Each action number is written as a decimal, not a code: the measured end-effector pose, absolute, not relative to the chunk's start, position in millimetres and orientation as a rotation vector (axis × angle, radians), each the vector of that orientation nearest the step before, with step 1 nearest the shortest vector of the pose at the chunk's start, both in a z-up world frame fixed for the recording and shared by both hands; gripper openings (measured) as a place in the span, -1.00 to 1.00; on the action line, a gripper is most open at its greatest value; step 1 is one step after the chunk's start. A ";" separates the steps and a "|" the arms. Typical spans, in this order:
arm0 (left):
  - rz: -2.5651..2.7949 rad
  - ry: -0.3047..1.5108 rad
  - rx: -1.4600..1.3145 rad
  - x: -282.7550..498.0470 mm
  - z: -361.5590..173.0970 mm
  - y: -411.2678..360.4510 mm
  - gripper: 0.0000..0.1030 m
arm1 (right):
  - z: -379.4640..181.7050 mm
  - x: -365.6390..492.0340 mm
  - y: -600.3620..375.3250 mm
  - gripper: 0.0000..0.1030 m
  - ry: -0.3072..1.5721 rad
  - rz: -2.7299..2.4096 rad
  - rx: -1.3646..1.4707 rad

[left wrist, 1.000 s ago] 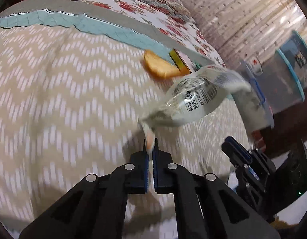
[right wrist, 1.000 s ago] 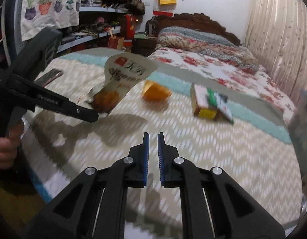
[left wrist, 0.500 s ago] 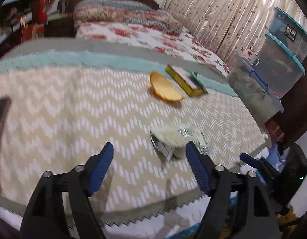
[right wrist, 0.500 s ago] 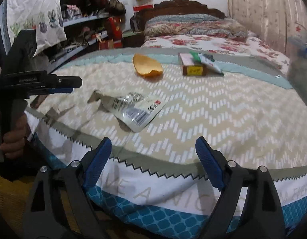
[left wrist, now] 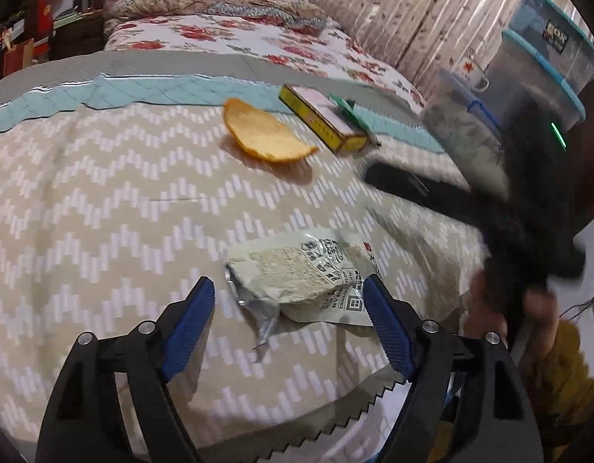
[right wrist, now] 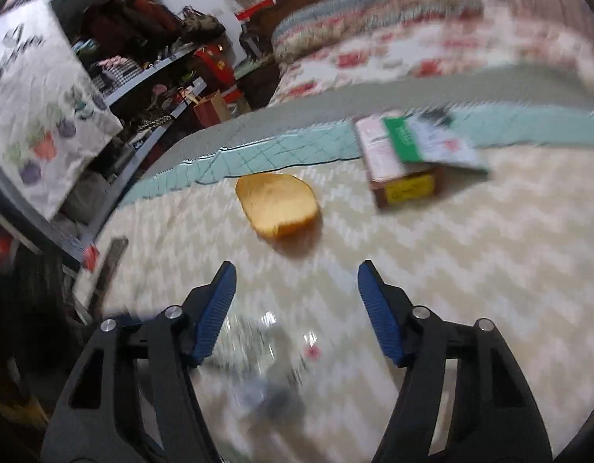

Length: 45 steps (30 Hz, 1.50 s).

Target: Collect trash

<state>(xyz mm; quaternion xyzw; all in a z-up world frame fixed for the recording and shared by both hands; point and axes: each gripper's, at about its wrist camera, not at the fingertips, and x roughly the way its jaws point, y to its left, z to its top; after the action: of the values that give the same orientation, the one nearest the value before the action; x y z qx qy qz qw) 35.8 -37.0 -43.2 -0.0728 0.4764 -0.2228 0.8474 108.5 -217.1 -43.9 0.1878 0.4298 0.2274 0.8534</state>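
While both hand-held grippers, left (left wrist: pixel 287 301) and right (right wrist: pixel 297 289), close with nothing clamped, the crinkly wrapper (left wrist: pixel 297 281) on the bed (left wrist: pixel 84 200) could slip aside.

The wrapper (left wrist: pixel 297 281) is glossy, crinkled plastic film; the bedspread (left wrist: pixel 104 200) is matt woven cloth — the box (left wrist: pixel 322 117) smooth printed cardboard, the peel (left wrist: pixel 264 137) dull, pitted.

a beige zigzag blanket (left wrist: pixel 104 193) (teal-edged) carries an orange peel (left wrist: pixel 264 133) and yellow box (left wrist: pixel 322 117).
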 end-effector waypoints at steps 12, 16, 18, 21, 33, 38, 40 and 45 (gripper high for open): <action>-0.485 1.008 -0.153 37.0 -51.6 -36.6 -0.92 | -91.4 166.8 -202.5 -0.79 1.049 0.505 0.721; -0.502 1.021 -0.191 34.9 -50.4 -30.7 -0.90 | -85.9 126.2 -232.4 -0.80 0.989 0.466 0.720; -0.504 1.011 -0.184 31.9 -48.1 -30.1 -0.90 | -84.8 104.1 -254.3 -0.80 0.957 0.436 0.742; -0.505 1.015 -0.205 29.7 -44.6 -27.7 -0.04 | -89.0 63.0 -287.3 -0.80 0.925 0.363 0.768; -0.568 1.088 -0.193 37.7 -43.9 -71.6 -0.33 | -98.9 -22.5 -297.5 -0.80 0.905 0.376 0.785; -0.607 1.097 -0.160 34.0 -49.1 -85.4 -0.82 | -92.4 -37.3 -323.5 -0.80 0.822 0.271 0.764; -0.618 1.084 -0.169 32.9 -44.3 -86.5 -0.84 | -88.0 -43.8 -339.3 -0.80 0.778 0.220 0.782; -0.611 1.028 -0.195 37.1 -23.9 -84.2 -0.53 | -81.3 -53.5 -352.4 -0.80 0.750 0.191 0.759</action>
<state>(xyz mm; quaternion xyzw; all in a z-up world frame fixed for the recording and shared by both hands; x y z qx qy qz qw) 37.1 -84.2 -23.9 -0.0916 0.4832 -0.2869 0.8221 -53.5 -352.4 -81.3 0.3614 0.3568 0.0909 0.8566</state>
